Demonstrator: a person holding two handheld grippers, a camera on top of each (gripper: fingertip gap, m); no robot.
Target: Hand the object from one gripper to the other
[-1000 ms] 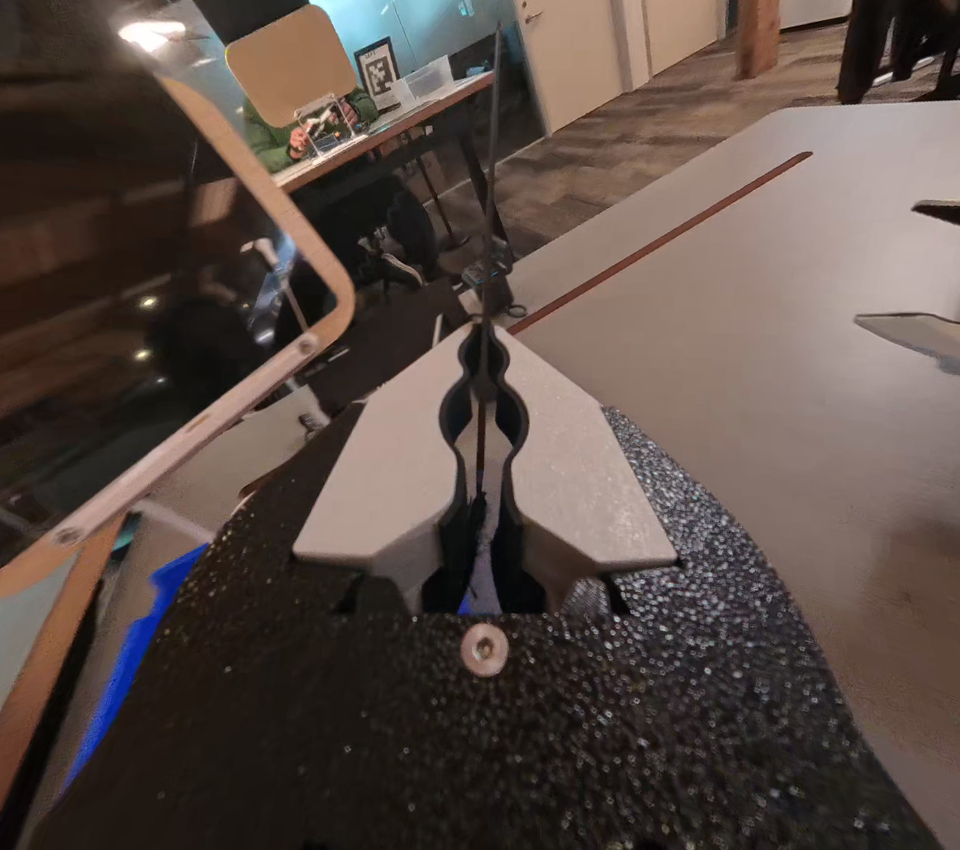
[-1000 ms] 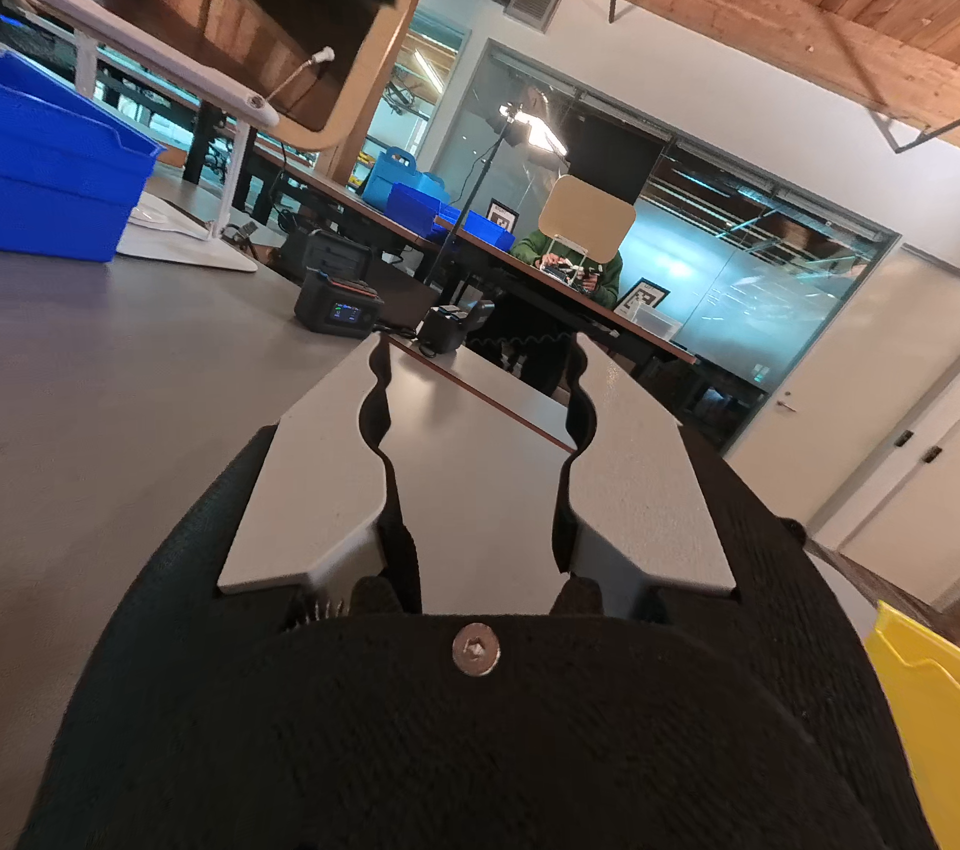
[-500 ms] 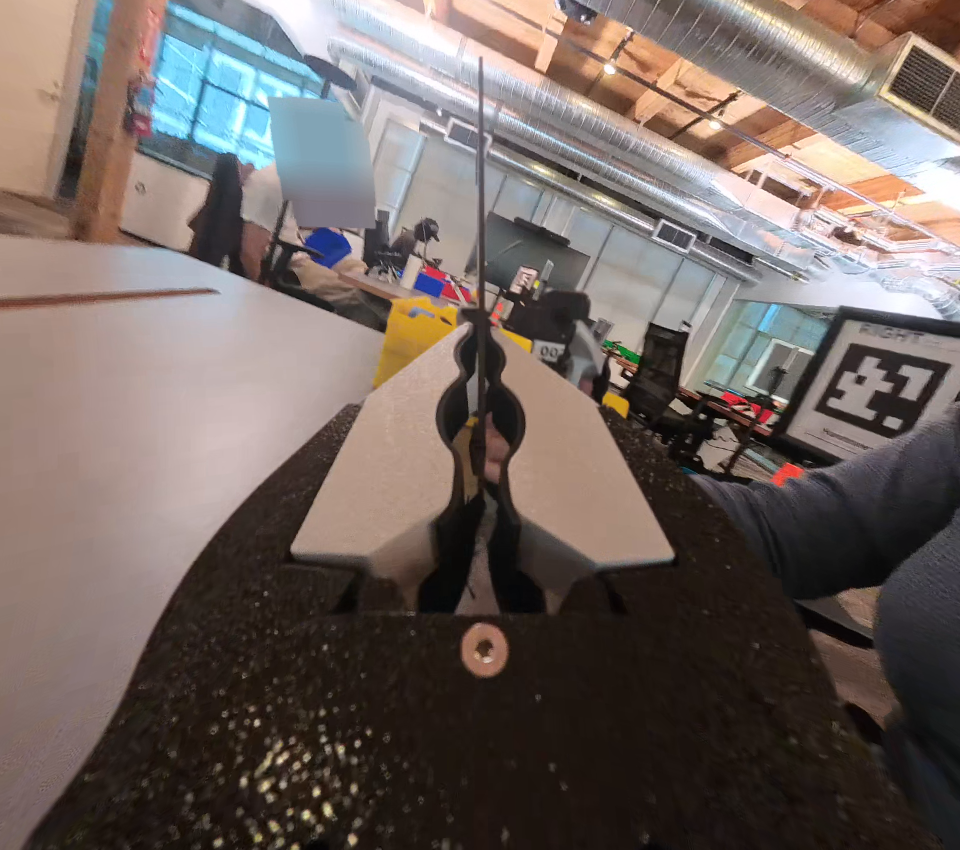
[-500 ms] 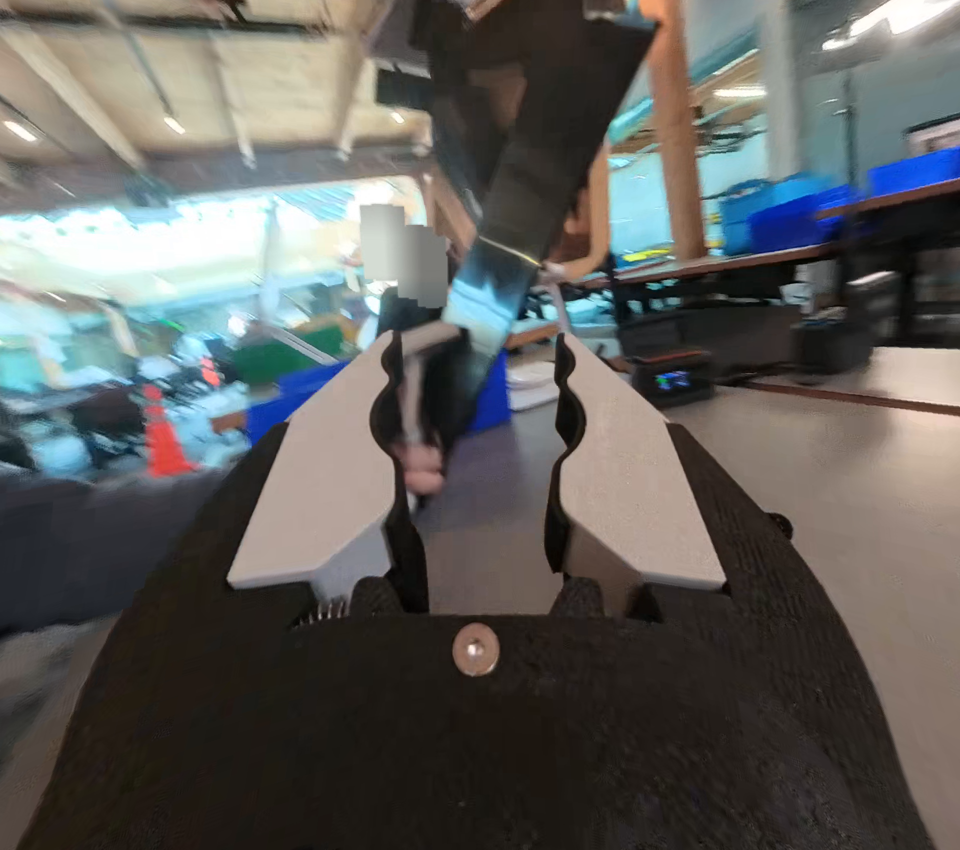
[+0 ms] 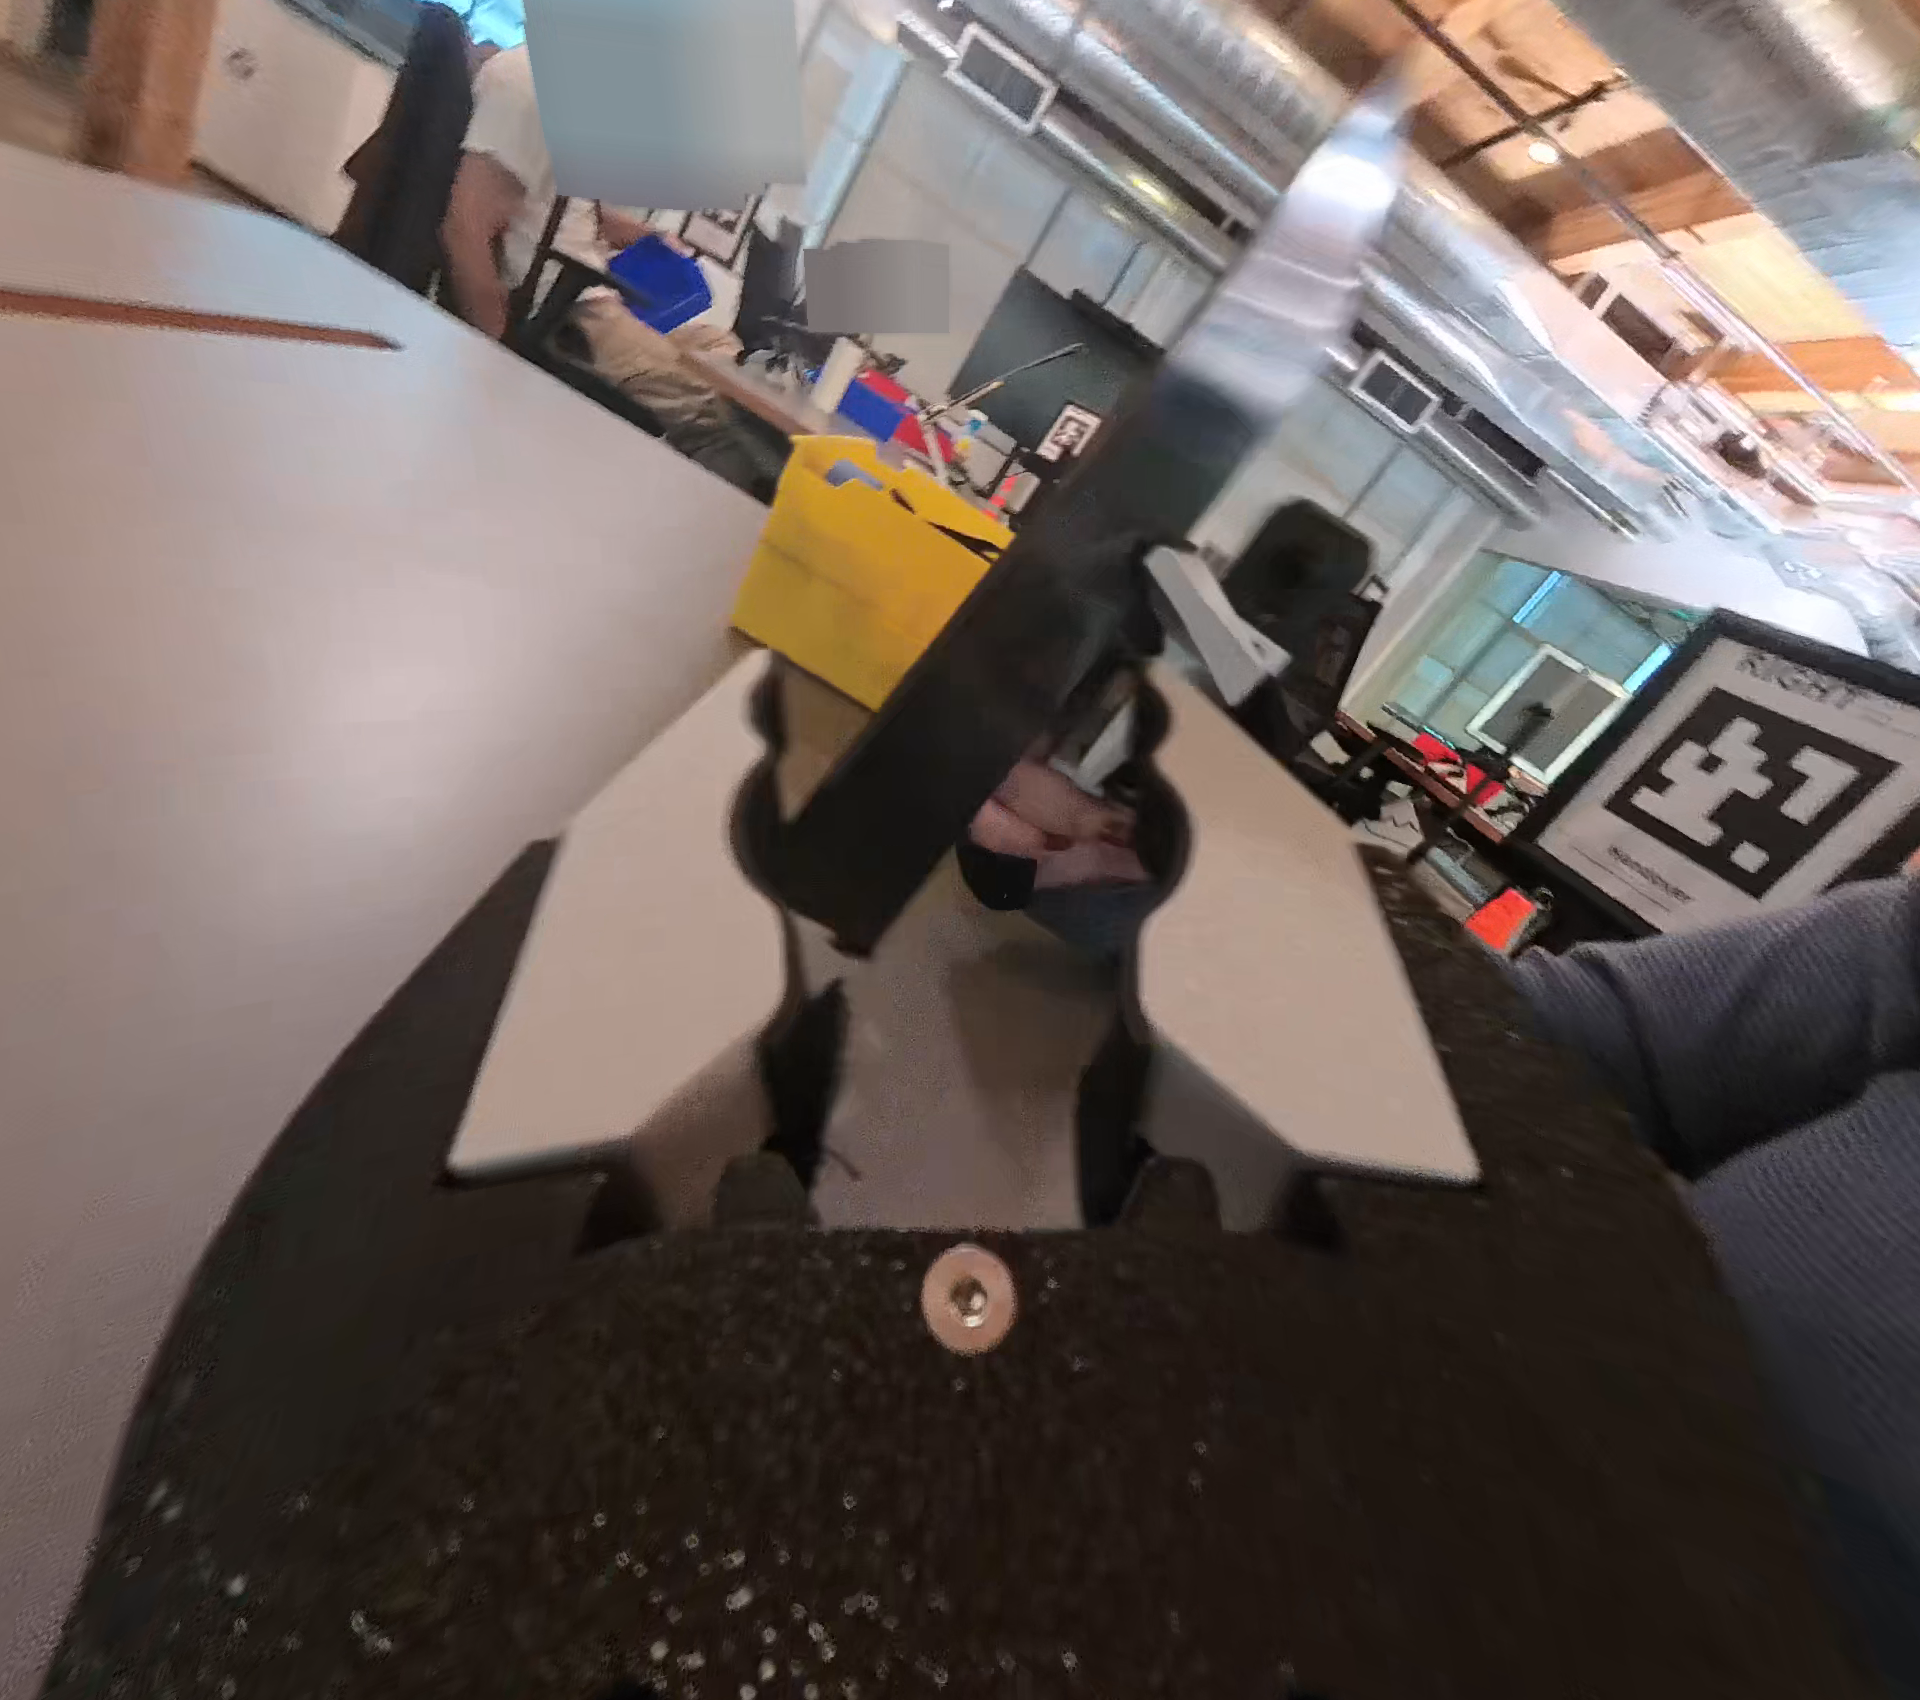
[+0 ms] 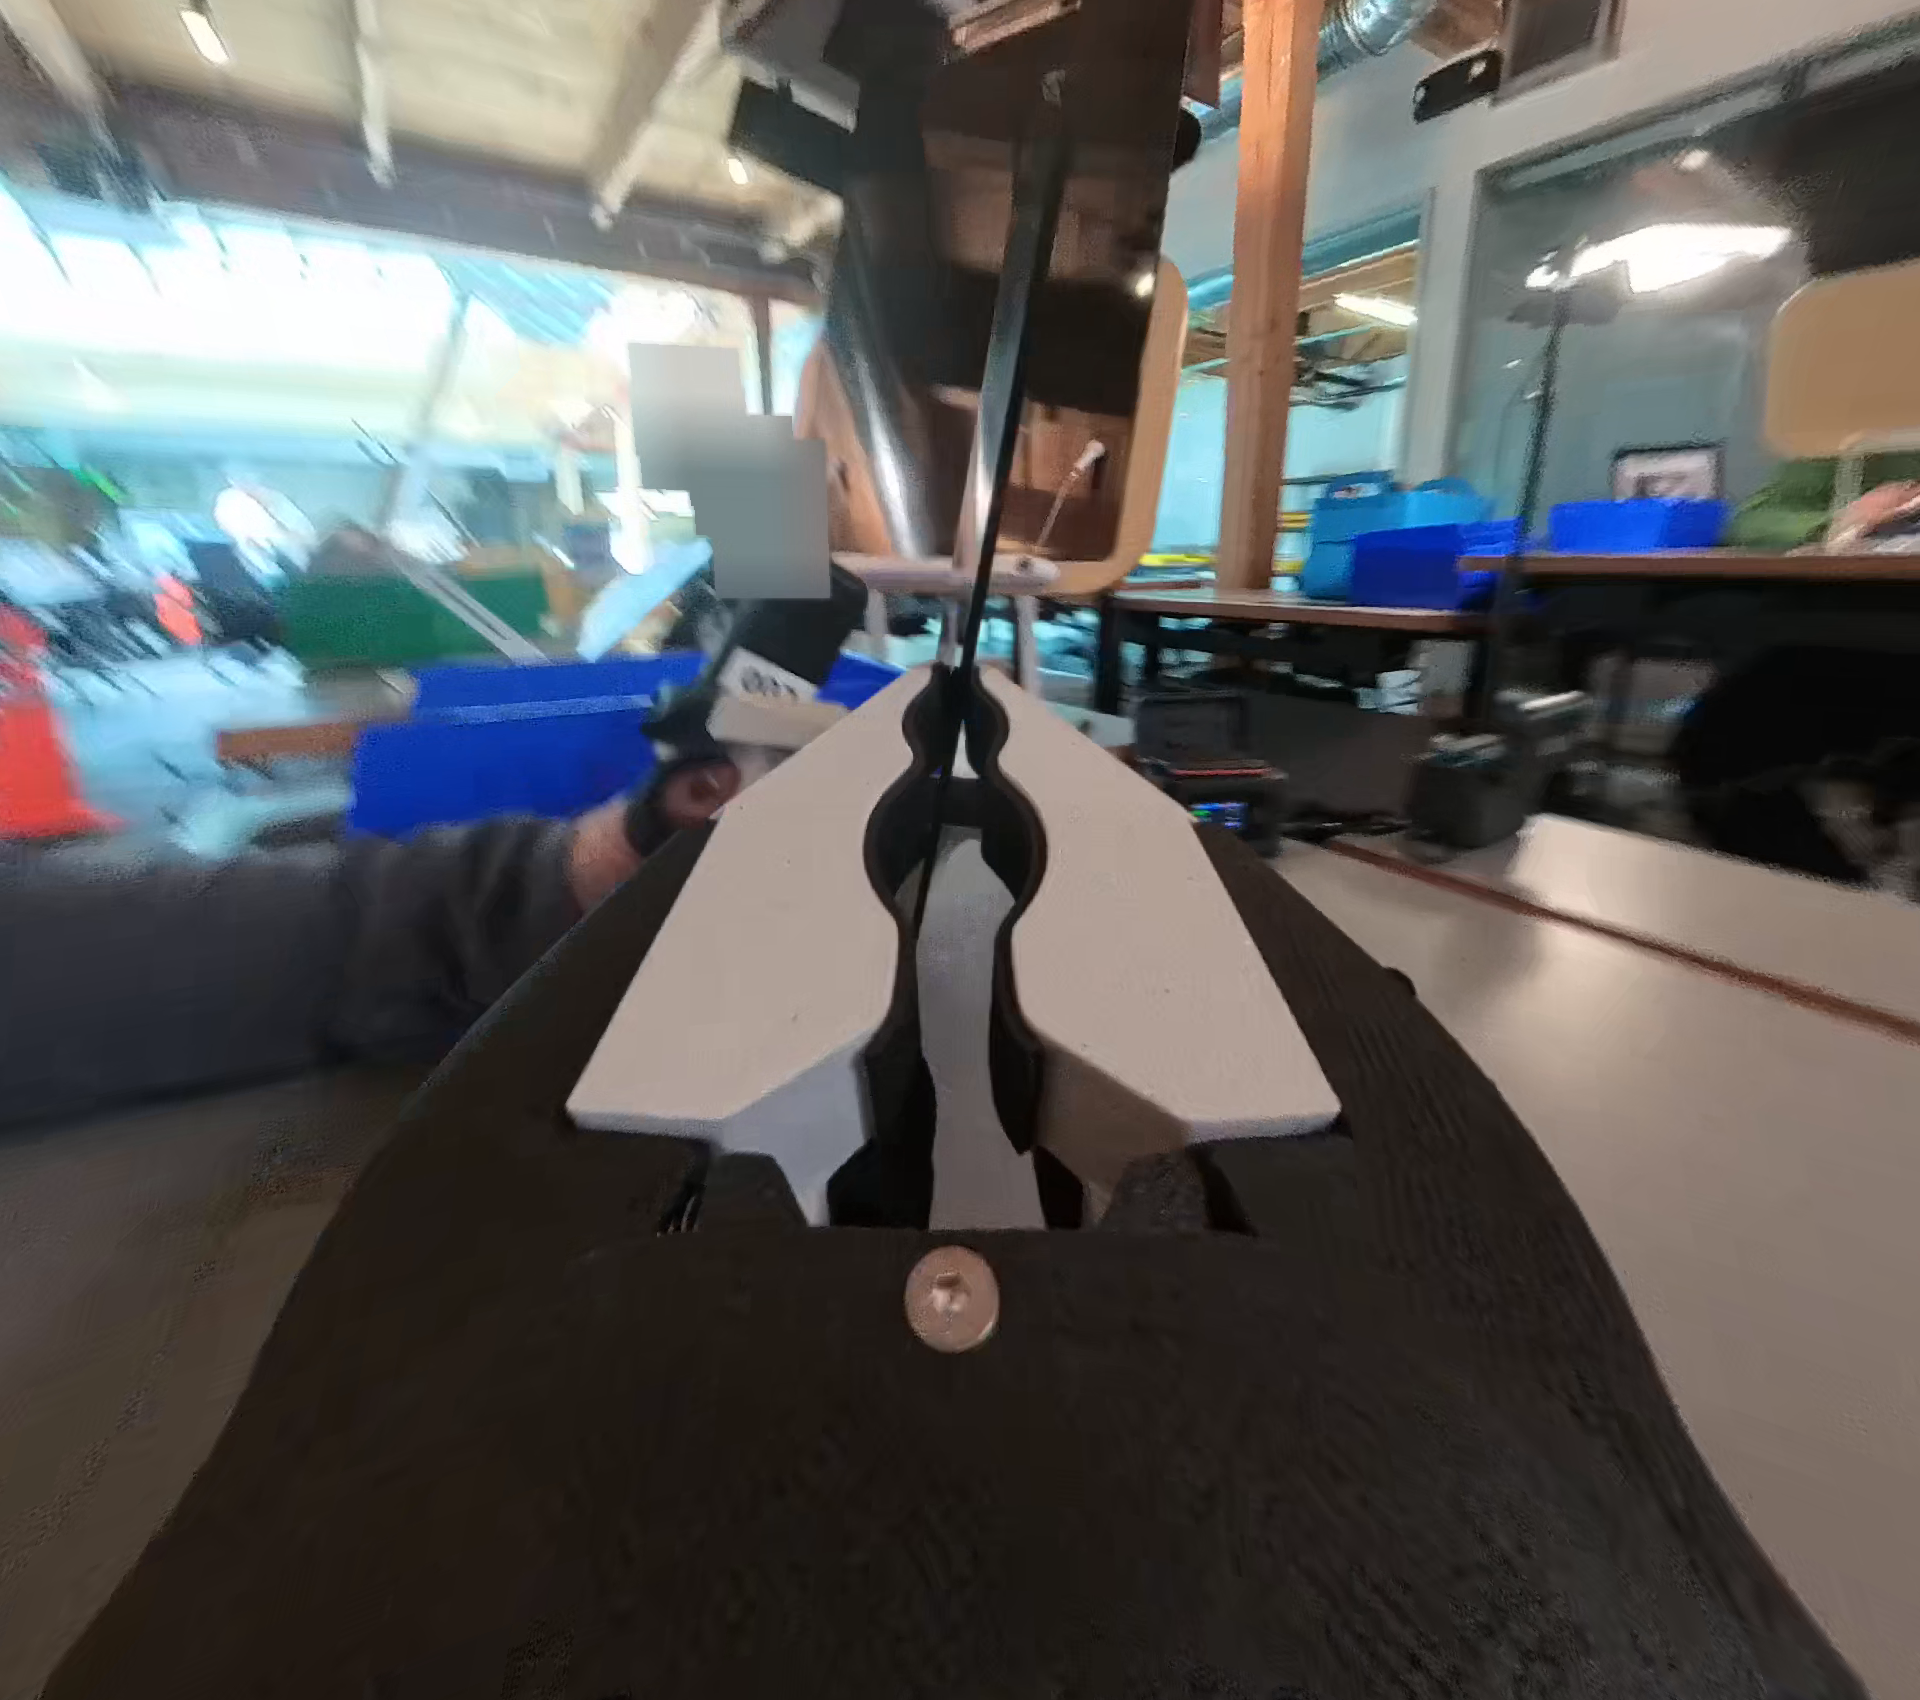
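While my right gripper (image 6: 961, 705) clamps its jaws on the thin, flat black glossy panel (image 6: 1013, 362), my left gripper (image 5: 961, 777) stands with jaws apart around its lower end (image 5: 914, 777); such an edge-on pinch could let it pivot or slip.

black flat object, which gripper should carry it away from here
Right. The right gripper is shut on the thin black flat object, seen edge-on between its fingertips. The left gripper is open, with the object loose in the gap, so it should only back off.
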